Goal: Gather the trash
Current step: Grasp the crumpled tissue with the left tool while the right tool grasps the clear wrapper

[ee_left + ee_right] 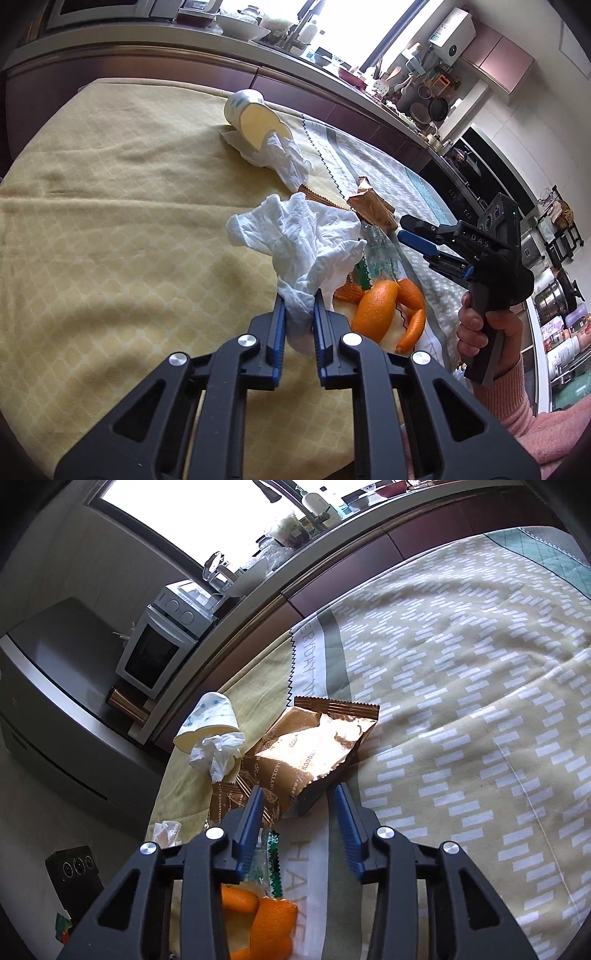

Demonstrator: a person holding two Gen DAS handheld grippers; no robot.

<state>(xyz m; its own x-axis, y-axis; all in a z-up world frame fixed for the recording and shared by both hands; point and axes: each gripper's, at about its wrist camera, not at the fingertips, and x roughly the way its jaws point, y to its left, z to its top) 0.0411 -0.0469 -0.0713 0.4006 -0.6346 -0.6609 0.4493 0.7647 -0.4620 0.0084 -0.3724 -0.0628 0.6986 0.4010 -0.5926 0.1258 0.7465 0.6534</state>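
1. Crumpled tissue [306, 236]: lying mid-table on the yellow cloth [110, 221], its near end being pinched by the left gripper [300, 299].
2. Right gripper [299, 797]: hanging released, jaws apart with nothing between them, just near of the copper wrapper [314, 746].
3. Orange peel [384, 310]: sitting right of the tissue, close to the table's near edge.
4. Paper cup [251, 114]: lying tipped at the far edge, a second tissue [280, 155] spilling from it.
5. Open room: bare cloth stretching left.
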